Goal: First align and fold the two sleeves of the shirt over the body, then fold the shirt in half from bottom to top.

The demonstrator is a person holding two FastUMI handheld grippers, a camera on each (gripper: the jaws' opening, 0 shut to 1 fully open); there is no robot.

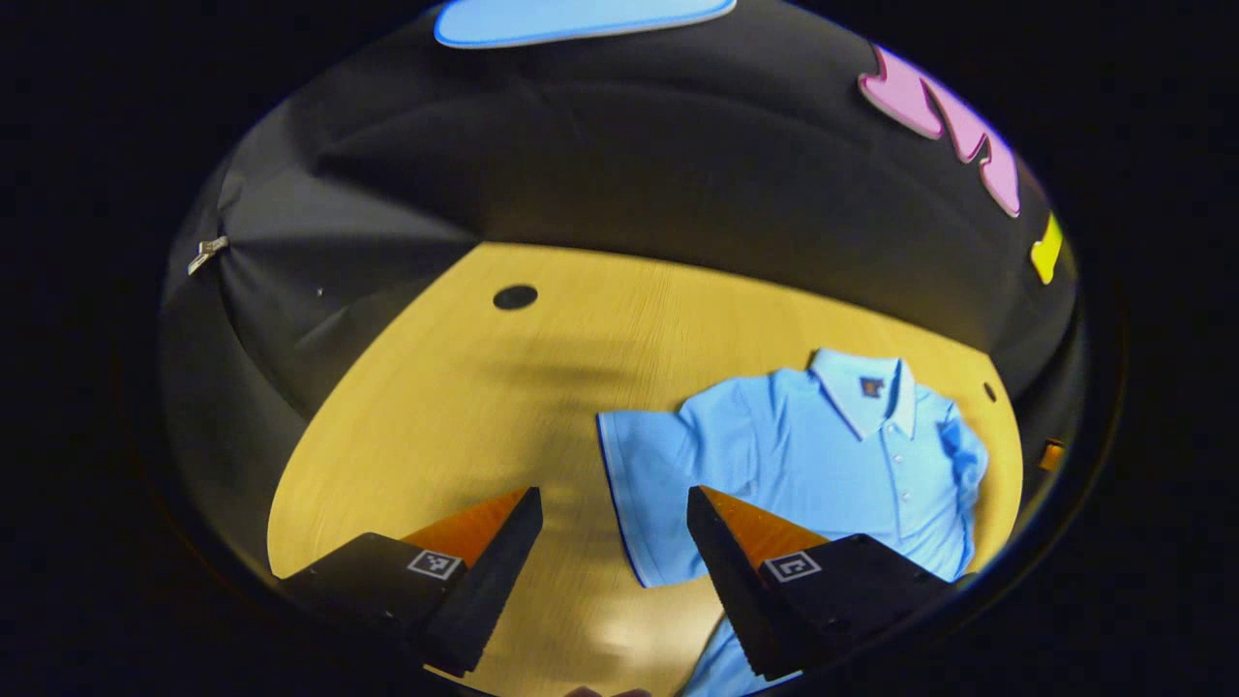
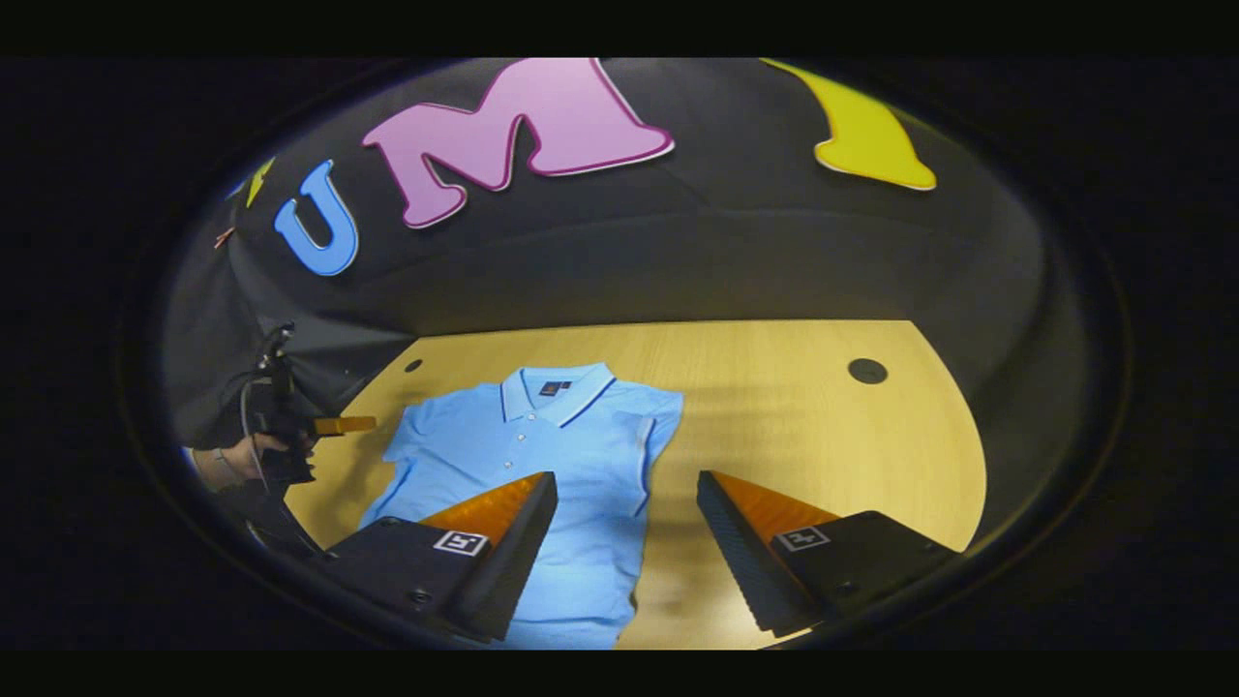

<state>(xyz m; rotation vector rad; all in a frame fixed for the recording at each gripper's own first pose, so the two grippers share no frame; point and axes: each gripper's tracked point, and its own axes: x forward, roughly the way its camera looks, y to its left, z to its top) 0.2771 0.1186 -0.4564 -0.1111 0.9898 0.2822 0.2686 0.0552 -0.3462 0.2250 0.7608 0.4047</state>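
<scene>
Light blue short-sleeved polo shirt [image 2: 542, 465] lies flat, face up on the yellow wood-grain table [image 2: 823, 436], collar toward the far black cloth wall; in the right gripper view its near sleeve [image 2: 650, 455] looks already folded over the body, while in the left gripper view the other sleeve [image 1: 644, 494] is spread out flat, probably the next fold. Left gripper [image 1: 615, 542] and right gripper [image 2: 627, 528] both hover above the table, jaws wide, holding nothing. Small dark collar label [image 1: 871, 387] is too small to read.
</scene>
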